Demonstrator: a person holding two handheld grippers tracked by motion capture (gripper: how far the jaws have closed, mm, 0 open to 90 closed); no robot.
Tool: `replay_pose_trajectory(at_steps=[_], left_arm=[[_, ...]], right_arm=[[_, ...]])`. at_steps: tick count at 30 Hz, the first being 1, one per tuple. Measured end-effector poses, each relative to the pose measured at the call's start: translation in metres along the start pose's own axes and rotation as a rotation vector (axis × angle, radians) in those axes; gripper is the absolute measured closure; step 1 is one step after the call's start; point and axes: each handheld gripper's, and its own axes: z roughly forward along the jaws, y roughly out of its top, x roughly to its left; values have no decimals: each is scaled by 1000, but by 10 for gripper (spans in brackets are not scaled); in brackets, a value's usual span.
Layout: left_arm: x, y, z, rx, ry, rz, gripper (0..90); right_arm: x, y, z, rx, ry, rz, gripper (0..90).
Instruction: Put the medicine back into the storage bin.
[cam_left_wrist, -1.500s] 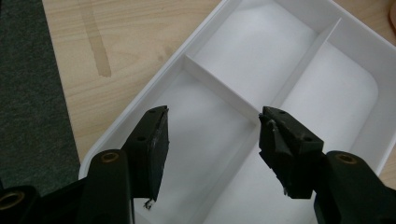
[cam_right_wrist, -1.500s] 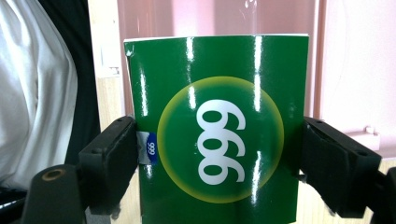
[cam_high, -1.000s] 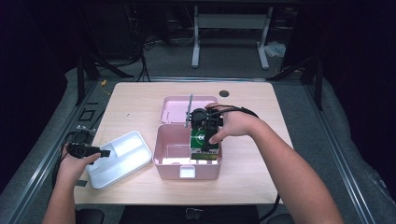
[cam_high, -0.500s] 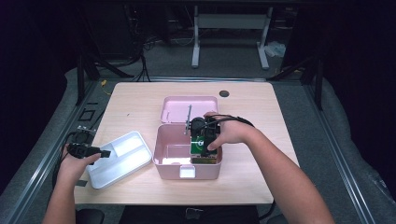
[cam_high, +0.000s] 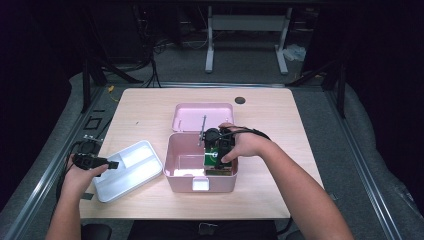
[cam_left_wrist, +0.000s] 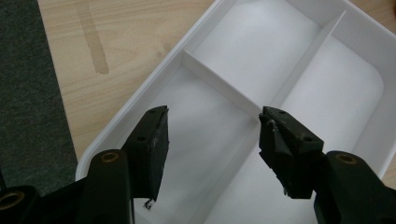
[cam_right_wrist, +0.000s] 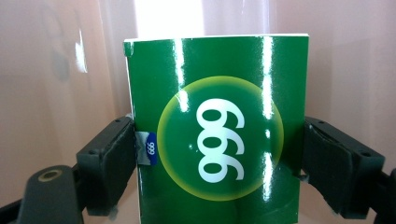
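The right gripper (cam_high: 218, 159) was seen in the high view lowered into the open pink box (cam_high: 176, 167), at its right-hand side, with the person's right hand (cam_high: 243, 144) wrapped over it. A green carton (cam_right_wrist: 215, 128) was clamped between its two black jaws: in the right gripper view the pads were pressed against both side faces of the carton, and a pale yellow disc with white digits was turned toward the camera. The pink inner walls of the box were seen close behind the carton, with a bright patch of light above its top edge. Whether the carton's lower end was already resting on the box floor could not be made out, as the base was hidden from view.

The box's lid (cam_high: 204, 116) was laid back flat on the wooden table (cam_high: 280, 115), just behind the box.

The left gripper (cam_left_wrist: 212, 137) was held over the near-left corner of a white divided tray (cam_left_wrist: 140, 95), which lay on the table just left of the pink box. Its jaws were spread moderately wide, with nothing gripped between them; the tray's thin partition walls were visible through the gap. In the high view the left hand (cam_high: 82, 172) was placed at the table's left edge, beside the tray.
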Motion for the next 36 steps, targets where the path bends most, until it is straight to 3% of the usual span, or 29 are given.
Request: replay_pose_trajectory(at_steps=[15,19,25,29,36], left_arm=[[0,0,0,0,0,4,430],[0,0,0,3,-2,4,430],[0,0,0,1,-2,5,430],[-1,0,0,1,0,5,430],[-1,0,0,5,-1,13,430]], right_arm=[[1,2,6,4,-15,-2,167],[1,2,-4,-34,-7,12,197],[5,1,-23,-48,12,1,279],[6,-3,-39,-55,-6,-6,304],[1,-23,-59,-53,-31,25,312]])
